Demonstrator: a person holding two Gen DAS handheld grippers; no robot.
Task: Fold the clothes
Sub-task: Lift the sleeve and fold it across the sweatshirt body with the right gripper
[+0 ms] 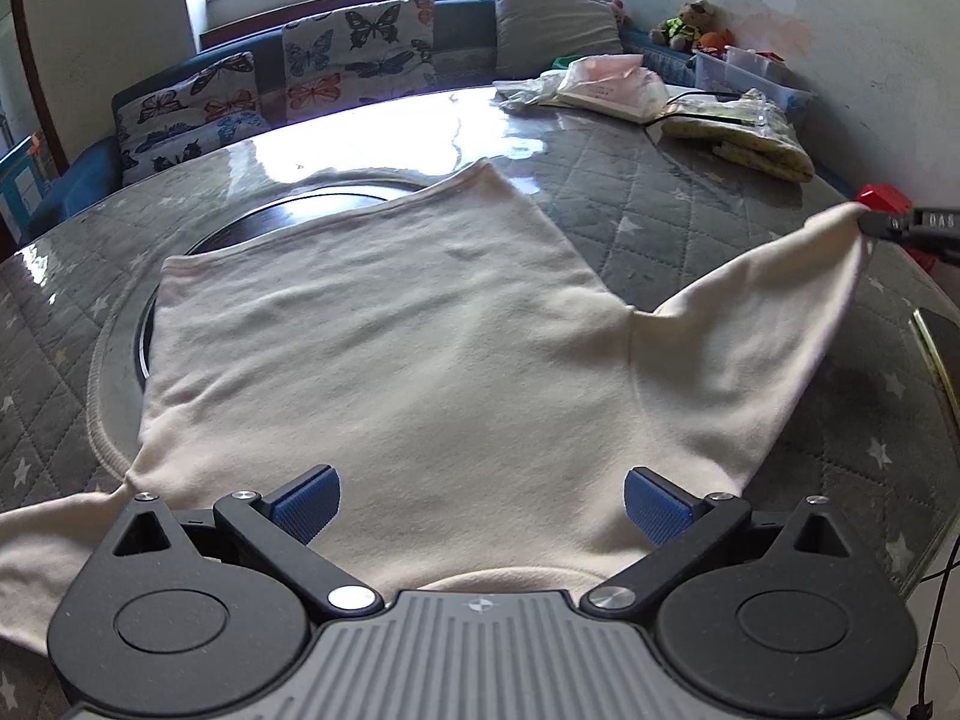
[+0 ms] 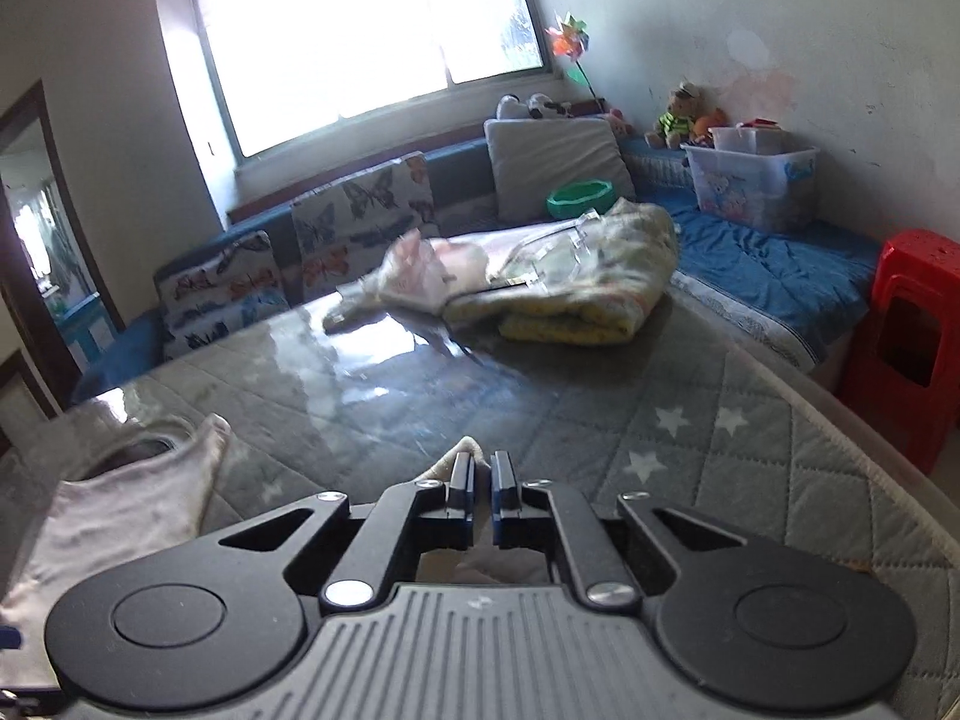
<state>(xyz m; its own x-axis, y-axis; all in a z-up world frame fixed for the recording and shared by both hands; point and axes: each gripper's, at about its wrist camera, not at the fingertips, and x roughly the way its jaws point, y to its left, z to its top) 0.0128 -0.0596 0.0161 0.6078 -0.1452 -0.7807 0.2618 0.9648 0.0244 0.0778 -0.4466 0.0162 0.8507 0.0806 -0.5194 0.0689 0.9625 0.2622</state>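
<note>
A cream long-sleeved shirt (image 1: 390, 336) lies spread on the round table, collar end toward me and hem at the far side. My left gripper (image 1: 480, 507) is open, hovering over the shirt's neck area with nothing in it. My right gripper (image 2: 478, 495) is shut on the cuff of the shirt's right sleeve (image 2: 465, 450); in the left wrist view it (image 1: 882, 222) holds that sleeve (image 1: 750, 324) stretched out to the right, lifted above the table. The other sleeve (image 1: 36, 546) trails off at the lower left. The shirt body also shows in the right wrist view (image 2: 114, 510).
The table (image 1: 690, 222) has a grey quilted star cover under glossy plastic. Folded clothes and bags (image 2: 540, 282) lie at its far side. A sofa with butterfly cushions (image 1: 336, 54), a clear storage bin (image 2: 750, 180) and a red stool (image 2: 906, 336) stand beyond.
</note>
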